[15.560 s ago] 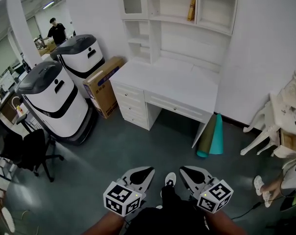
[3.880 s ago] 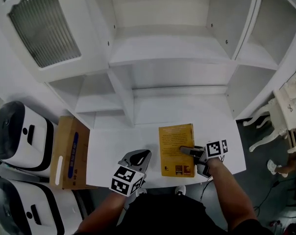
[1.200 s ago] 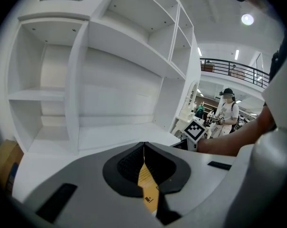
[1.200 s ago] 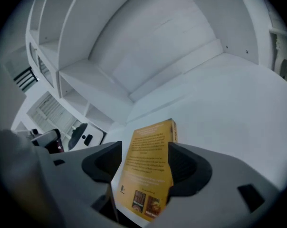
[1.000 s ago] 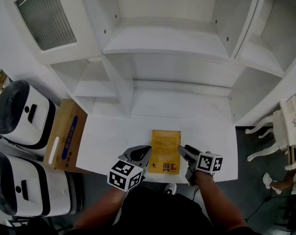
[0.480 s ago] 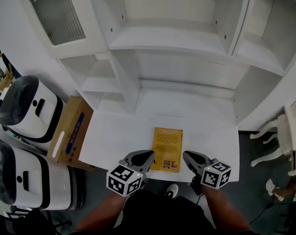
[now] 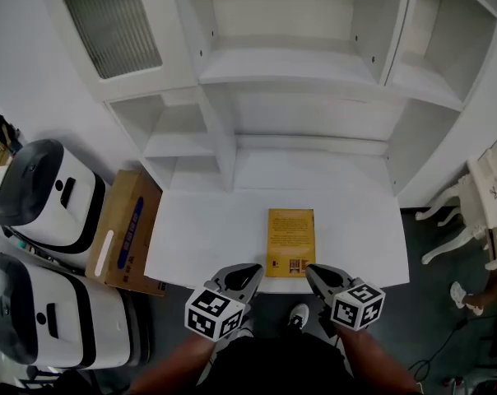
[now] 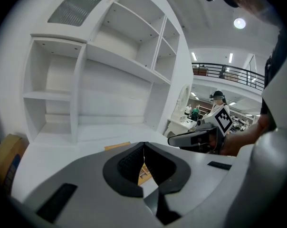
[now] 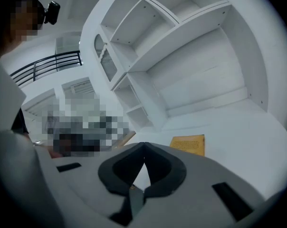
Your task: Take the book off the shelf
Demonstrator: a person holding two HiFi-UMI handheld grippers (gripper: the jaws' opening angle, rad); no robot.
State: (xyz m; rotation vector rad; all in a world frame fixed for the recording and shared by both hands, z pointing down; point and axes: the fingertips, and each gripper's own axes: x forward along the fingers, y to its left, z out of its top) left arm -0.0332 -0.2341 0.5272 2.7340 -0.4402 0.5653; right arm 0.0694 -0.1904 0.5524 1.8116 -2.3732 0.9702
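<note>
While both pairs hang pressed together and empty, the left tongs [image 7: 248, 271] and right tongs [image 7: 315, 272] flank the near end of the yellow book [image 7: 290, 241]. It lies flat on the white counter [image 7: 203, 229] by the front edge, its long axis running toward the shelves [image 7: 290, 68].

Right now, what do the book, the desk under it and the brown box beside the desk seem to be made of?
The book looks like paper: thin, flat, matte yellow-orange printed cover. The desk is probably painted wood or board: smooth, white, slight sheen. The brown box looks like cardboard: dull tan, blue printed stripe.
</note>
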